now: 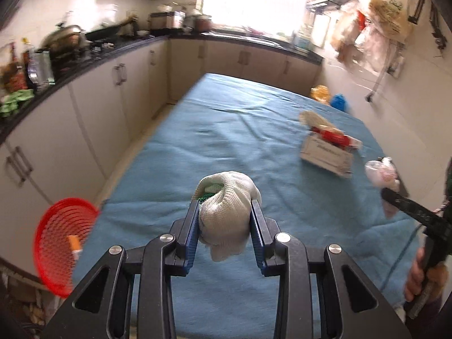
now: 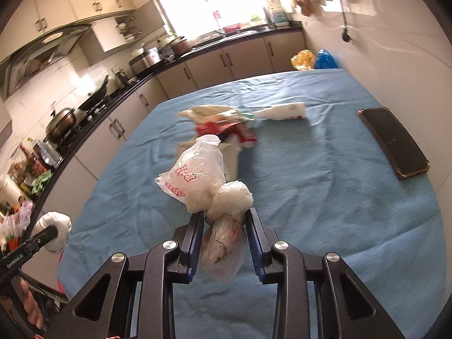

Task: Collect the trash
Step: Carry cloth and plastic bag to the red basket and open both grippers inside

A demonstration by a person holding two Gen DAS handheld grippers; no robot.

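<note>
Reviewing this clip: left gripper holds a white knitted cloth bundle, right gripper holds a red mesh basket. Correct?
Not quite. The right gripper holds a knotted plastic bag, as the right wrist view shows. The left gripper does hold the white cloth bundle.

A home kitchen, long dark counter (image 2: 158, 69) with cupboard doors (image 1: 93, 107) far left of the jaws, pots on a stove (image 2: 63, 124) (lid on one), bright window (image 2: 209, 2) straight ahead, blue-covered table (image 2: 325, 169) under the jaws

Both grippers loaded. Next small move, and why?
Probably swing the left gripper leftward over the red basket and let go. It is shut on a white cloth wad, the basket sits just off the table's left edge, and the right gripper is shut on a plastic bag.
</note>
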